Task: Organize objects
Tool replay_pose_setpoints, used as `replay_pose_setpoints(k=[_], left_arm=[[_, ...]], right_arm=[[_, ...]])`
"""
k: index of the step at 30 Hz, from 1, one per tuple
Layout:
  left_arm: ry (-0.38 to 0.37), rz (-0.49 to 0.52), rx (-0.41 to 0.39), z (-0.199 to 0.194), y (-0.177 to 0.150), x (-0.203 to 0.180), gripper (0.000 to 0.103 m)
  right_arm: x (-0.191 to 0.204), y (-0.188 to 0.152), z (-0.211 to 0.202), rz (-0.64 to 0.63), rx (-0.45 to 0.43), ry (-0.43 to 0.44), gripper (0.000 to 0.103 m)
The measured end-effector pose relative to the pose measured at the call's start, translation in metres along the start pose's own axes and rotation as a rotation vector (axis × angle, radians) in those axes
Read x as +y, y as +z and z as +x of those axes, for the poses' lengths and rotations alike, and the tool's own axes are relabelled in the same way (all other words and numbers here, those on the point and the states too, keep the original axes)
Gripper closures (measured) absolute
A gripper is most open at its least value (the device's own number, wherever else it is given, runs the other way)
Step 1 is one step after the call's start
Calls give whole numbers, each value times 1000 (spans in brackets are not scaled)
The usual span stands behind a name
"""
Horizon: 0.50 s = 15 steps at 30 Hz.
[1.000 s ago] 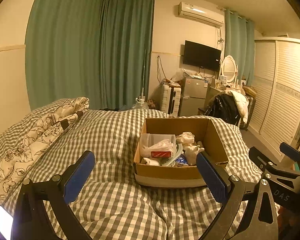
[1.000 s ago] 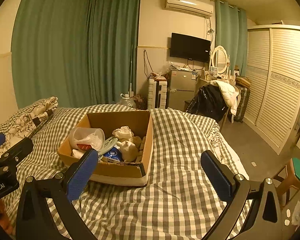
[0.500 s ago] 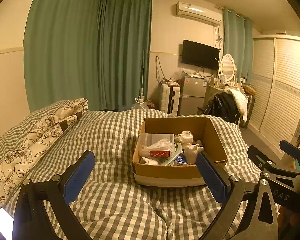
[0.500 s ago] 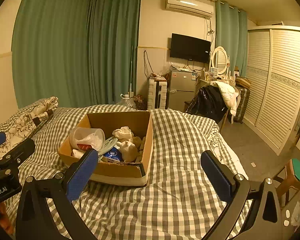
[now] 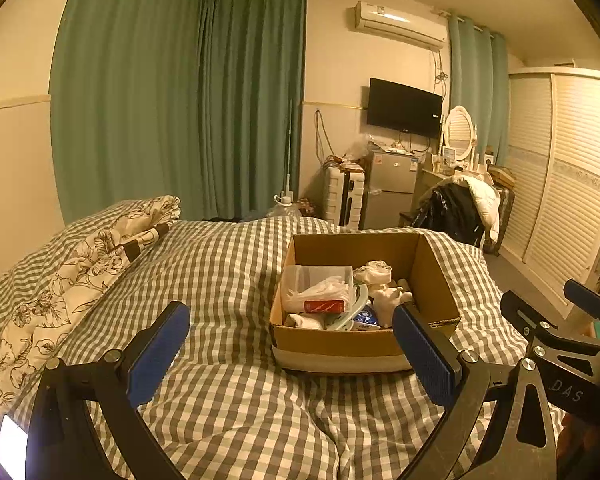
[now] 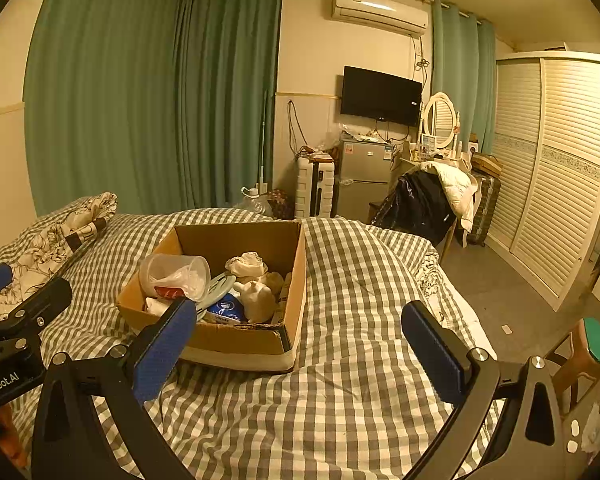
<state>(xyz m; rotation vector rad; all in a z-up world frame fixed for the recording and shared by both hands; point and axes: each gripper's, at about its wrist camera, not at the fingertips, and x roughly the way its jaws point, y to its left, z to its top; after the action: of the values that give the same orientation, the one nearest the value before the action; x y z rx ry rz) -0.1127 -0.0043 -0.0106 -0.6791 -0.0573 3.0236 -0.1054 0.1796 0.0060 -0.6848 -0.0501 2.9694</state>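
The cardboard box [image 5: 364, 340] sat on the checked bedspread [image 5: 228, 280], holding a plastic tub [image 5: 316, 288], a blue packet [image 6: 226, 312] and pale cloth items. Over the last second almost nothing shifted. The left gripper [image 5: 292, 354] and right gripper [image 6: 300, 350] hung before the box, released and empty, so whether sorting was beginning or finished stayed unclear.

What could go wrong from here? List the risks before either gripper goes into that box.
The cardboard box sits on a soft, rumpled checked duvet, so pushing down may tip it. Inside, the clear plastic container leans on loose items and could spill. The left gripper and right gripper are both open and close together; they might collide.
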Motion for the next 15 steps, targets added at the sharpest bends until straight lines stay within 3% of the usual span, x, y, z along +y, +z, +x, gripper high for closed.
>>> replay_pose_setpoints(k=[15], left_arm=[[1, -6, 6, 1, 0, 2, 0]], right_arm=[[4, -1, 1, -9, 9, 6, 0]])
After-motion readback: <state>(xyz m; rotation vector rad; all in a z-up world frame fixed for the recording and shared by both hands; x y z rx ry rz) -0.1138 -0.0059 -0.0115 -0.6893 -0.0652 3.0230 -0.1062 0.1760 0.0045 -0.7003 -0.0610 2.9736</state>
